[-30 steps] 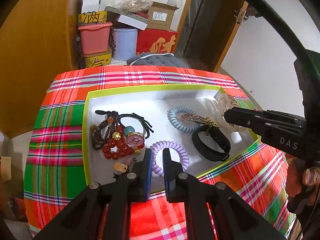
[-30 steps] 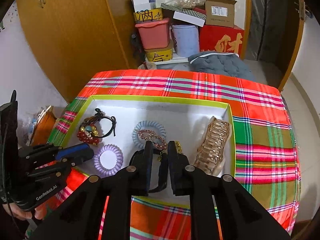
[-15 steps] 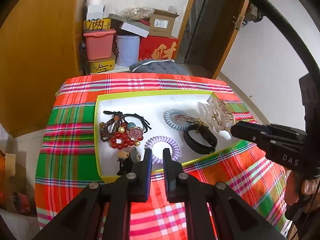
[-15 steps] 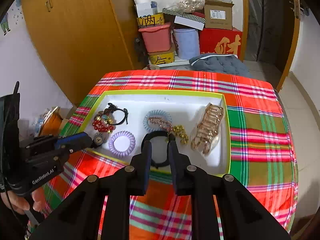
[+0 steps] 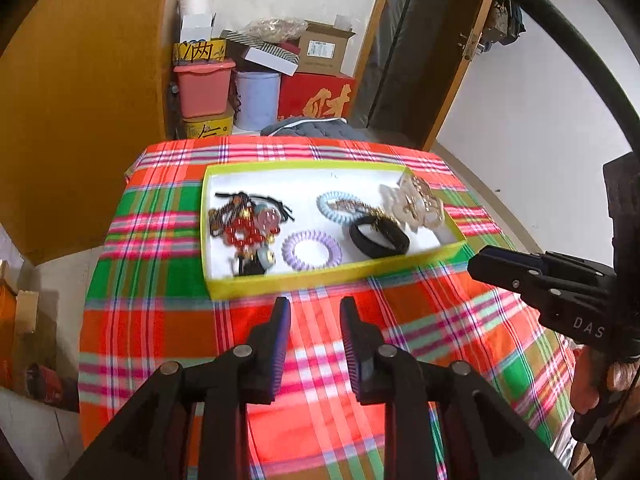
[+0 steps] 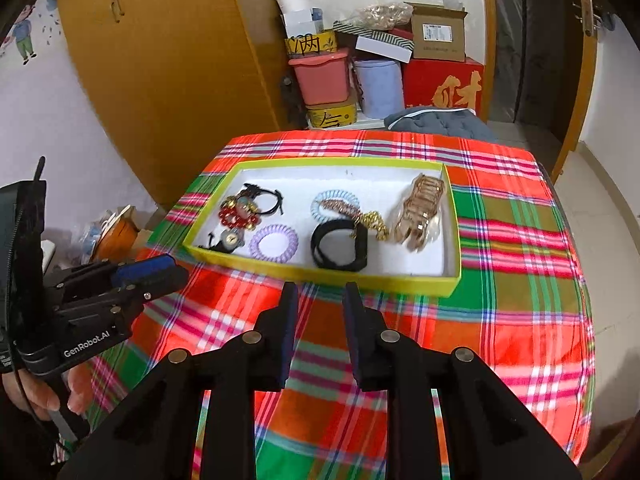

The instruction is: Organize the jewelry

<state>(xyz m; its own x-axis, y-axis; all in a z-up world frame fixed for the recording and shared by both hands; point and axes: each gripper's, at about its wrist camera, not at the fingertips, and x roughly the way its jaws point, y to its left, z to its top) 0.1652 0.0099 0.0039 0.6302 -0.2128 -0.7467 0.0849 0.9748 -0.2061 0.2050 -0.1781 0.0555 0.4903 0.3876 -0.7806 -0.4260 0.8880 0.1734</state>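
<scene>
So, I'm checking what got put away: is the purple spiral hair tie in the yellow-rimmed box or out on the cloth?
In. The purple spiral hair tie lies flat on the white floor of the yellow-rimmed box, near its front wall.

Assorted jewelry [image 6: 340,224] inside yellow-rimmed tray [image 6: 320,270]

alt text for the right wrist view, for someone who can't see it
A yellow-rimmed white tray on a red and green plaid tablecloth holds a purple coil hair tie, a black band, a blue coil tie, red beads and a gold claw clip. The right gripper hovers before it, opening and empty; the left gripper is at far left.
</scene>
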